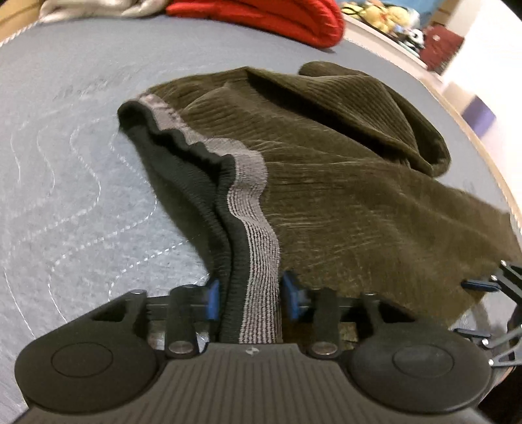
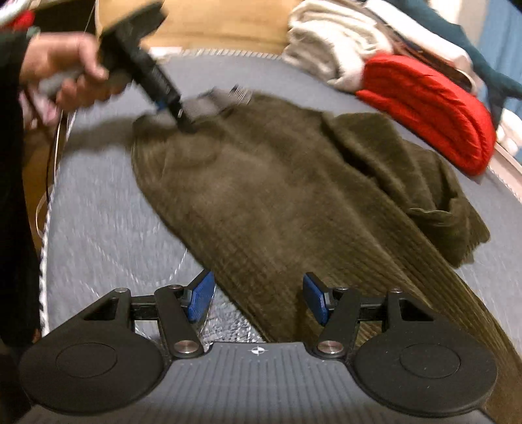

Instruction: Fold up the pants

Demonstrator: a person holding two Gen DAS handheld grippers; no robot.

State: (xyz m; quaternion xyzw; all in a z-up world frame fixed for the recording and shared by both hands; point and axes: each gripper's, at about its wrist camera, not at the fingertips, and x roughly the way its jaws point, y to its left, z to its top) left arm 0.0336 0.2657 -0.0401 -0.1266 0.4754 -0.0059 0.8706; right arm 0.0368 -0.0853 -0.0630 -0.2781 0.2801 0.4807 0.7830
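Note:
Olive corduroy pants (image 1: 342,182) with a black and grey waistband (image 1: 251,182) lie bunched on a blue-grey quilted surface (image 1: 65,182). My left gripper (image 1: 249,296) is shut on the waistband, which runs between its blue pads. In the right wrist view the left gripper (image 2: 176,114) grips the pants' far corner, held by a hand (image 2: 62,68). My right gripper (image 2: 257,300) is open, its jaws either side of the near edge of the pants (image 2: 277,202). It also shows at the right edge of the left wrist view (image 1: 486,310).
A red knitted garment (image 1: 277,19) (image 2: 434,107) and pale folded clothes (image 2: 332,42) lie at the far side of the surface. Stuffed toys (image 1: 381,13) sit beyond. The surface edge (image 2: 49,202) runs along the left.

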